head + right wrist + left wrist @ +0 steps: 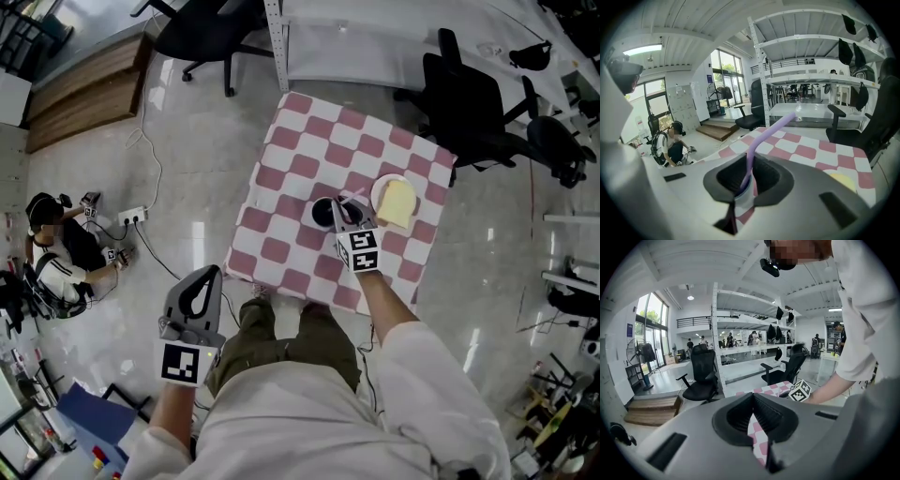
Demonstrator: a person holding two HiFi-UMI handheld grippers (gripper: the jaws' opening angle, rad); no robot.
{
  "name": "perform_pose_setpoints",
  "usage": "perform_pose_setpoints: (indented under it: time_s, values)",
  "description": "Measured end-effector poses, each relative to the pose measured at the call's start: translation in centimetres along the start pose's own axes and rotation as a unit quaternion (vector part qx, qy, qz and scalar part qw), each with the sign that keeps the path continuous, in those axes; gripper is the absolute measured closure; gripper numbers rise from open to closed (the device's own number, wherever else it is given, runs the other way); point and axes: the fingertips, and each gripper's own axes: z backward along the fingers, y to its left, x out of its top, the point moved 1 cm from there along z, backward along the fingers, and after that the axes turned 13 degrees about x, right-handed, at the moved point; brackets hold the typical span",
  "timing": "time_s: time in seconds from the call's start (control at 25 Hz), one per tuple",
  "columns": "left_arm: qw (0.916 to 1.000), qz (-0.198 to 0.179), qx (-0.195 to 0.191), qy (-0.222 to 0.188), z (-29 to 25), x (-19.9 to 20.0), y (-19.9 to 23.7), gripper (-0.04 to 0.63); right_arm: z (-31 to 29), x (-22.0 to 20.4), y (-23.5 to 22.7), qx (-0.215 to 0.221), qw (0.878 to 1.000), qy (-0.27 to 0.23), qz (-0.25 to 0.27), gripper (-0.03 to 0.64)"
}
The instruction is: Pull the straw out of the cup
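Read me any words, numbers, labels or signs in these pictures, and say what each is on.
No readable text anywhere.
Right marker cube, on the right gripper: black-and-white squares, no letters.
Left marker cube, on the left gripper: the same.
Small blue sign, far off in the left gripper view: too small to read.

Operator clothing: white short-sleeved shirt (pixel 309 422), olive-green trousers (pixel 281 347). Hand-held units: left tongs (pixel 208 275) and right tongs (pixel 349 208), grey moulded shells with black ribbed pads (pixel 768 413). Each unit carries a cube (pixel 185 364) faced with black-and-white square markers.
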Motion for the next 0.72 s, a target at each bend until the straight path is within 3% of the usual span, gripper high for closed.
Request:
perform_pose_setpoints:
  time_s: [0.72]
  values:
    - [1.0000, 0.005, -0.005, -0.005, -0.21, -0.06, 0.19, 0.592, 0.44, 0.92, 0.95, 0.004, 1.000, -0.011, -0.008, 0.581]
